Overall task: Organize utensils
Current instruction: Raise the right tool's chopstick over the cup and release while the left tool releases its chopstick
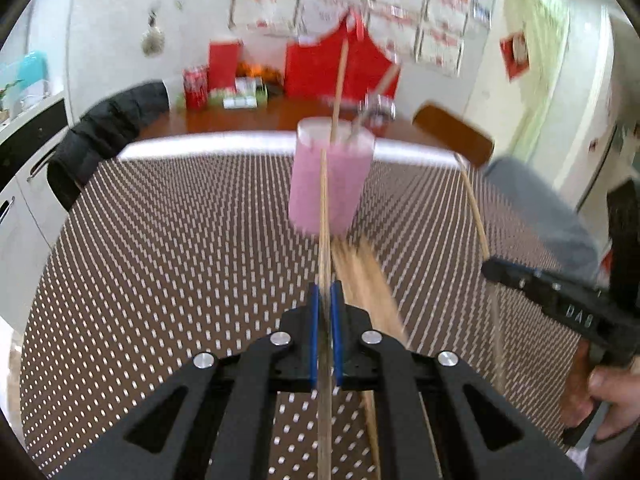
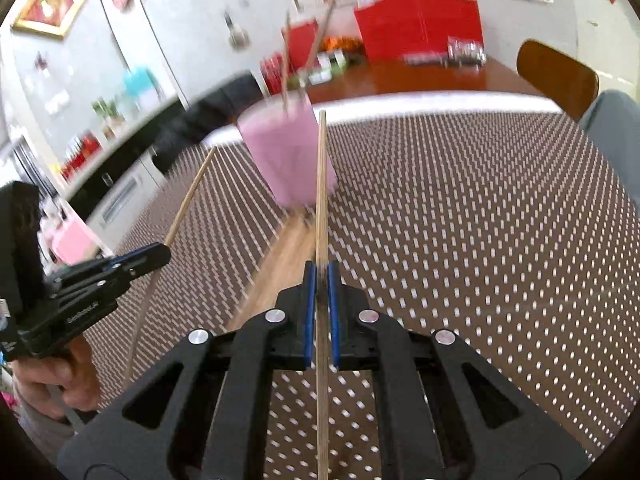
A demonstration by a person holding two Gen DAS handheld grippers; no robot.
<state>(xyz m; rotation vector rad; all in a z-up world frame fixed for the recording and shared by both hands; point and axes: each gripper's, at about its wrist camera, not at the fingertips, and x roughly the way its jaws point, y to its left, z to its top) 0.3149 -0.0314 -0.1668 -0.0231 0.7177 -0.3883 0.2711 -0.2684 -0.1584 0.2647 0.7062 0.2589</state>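
In the left wrist view, the left tool [image 1: 325, 292] fills the bottom centre of the frame, its blue pads pressed together on a thin wooden chopstick [image 1: 324, 208] that runs straight up the middle of the picture to the pink cup [image 1: 330, 176]. That cup stands on the brown mat with white dashes [image 1: 180, 248] covering the bench, a little above the frame's centre, and more sticks [image 1: 340, 80] and a blurred metal utensil poke out of its top. A blurred pile of further wooden chopsticks [image 1: 368, 280] lies on the mat just right of the pads, below the cup. At the right edge, the right tool [image 1: 490, 270] pinches a second chopstick [image 1: 474, 208], and a person's hand [image 1: 612, 396] grips its handle in the lower right corner. In the right wrist view, the right tool [image 2: 321, 268] sits at the bottom centre, its pads closed on that chopstick [image 2: 321, 184], which reaches up to just beside the pink cup [image 2: 288, 156] at the upper middle. The left tool [image 2: 166, 250] shows at the left edge, pinching its own chopstick [image 2: 192, 192], with a hand [image 2: 56, 380] below it. Loose chopsticks [image 2: 276, 264] lie on the mat [image 2: 460, 220] between the two tools. Beyond the mat, red bags [image 2: 420, 24] stand on a wooden table [image 2: 420, 76] at the top of the frame.
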